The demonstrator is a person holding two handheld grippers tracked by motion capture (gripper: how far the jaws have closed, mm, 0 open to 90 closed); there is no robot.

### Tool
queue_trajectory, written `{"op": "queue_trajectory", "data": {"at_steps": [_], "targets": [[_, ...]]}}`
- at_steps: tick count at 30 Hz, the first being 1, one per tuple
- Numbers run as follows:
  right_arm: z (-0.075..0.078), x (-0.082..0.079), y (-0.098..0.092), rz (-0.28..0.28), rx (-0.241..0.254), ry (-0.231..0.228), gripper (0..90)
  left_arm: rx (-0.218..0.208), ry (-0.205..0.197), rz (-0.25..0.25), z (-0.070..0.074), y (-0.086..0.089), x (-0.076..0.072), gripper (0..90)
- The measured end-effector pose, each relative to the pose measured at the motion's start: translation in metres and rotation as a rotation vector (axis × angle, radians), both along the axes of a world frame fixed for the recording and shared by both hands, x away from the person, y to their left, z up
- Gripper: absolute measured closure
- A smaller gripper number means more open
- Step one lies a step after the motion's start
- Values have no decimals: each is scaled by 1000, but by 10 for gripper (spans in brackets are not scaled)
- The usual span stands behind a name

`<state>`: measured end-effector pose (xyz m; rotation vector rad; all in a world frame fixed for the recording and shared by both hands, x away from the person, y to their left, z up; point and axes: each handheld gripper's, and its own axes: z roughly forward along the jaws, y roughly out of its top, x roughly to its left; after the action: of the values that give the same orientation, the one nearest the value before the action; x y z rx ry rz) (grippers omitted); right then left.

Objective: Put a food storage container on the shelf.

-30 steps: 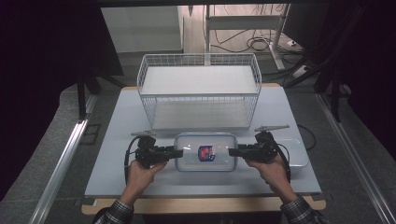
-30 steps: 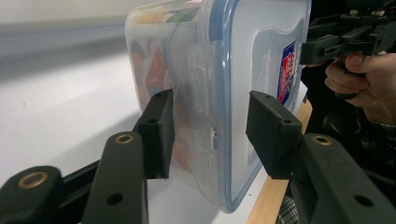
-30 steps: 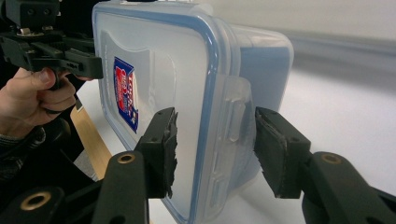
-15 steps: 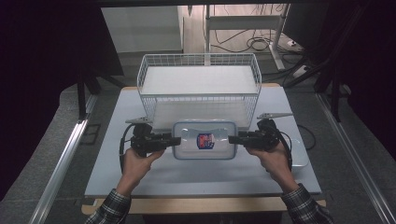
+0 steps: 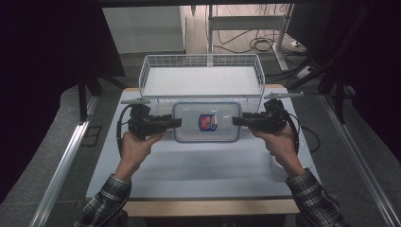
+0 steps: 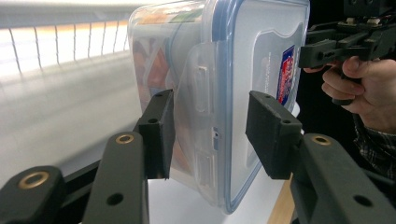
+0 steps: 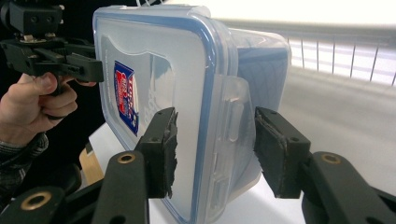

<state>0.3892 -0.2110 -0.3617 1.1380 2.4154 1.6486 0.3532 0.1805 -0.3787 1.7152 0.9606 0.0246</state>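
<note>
In the high view, a clear plastic box (image 5: 206, 122) with a blue-rimmed lid and a red and blue label sits at the centre of the picture, over the white bench (image 5: 203, 165) and just in front of the wire basket (image 5: 201, 78) at 12 o'clock. The left tongs (image 5: 176, 123) meet the box's short end at 9 o'clock, the right tongs (image 5: 235, 121) the opposite end at 3 o'clock. Each is held by a hand in a plaid sleeve (image 5: 101, 201).

In the left gripper view, the box (image 6: 219, 93) stands on edge between the two black pads (image 6: 161, 130), one against its base side, the other against its lid, so the left tongs (image 6: 210, 135) pinch the box across its side latch. The other hand (image 6: 359, 88) shows at 2 o'clock.

In the right gripper view, the right tongs (image 7: 215, 149) likewise pinch the box (image 7: 187, 93), pads (image 7: 163, 149) pressed on lid and base around the latch. The basket's wires (image 7: 345, 56) run at 2 o'clock.
</note>
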Motion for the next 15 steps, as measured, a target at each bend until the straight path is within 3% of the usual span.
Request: {"op": "queue_trajectory", "data": {"at_steps": [15], "targets": [[31, 31, 10, -20, 28, -18, 511, -27, -7, 14, 28, 11, 32, 533]]}}
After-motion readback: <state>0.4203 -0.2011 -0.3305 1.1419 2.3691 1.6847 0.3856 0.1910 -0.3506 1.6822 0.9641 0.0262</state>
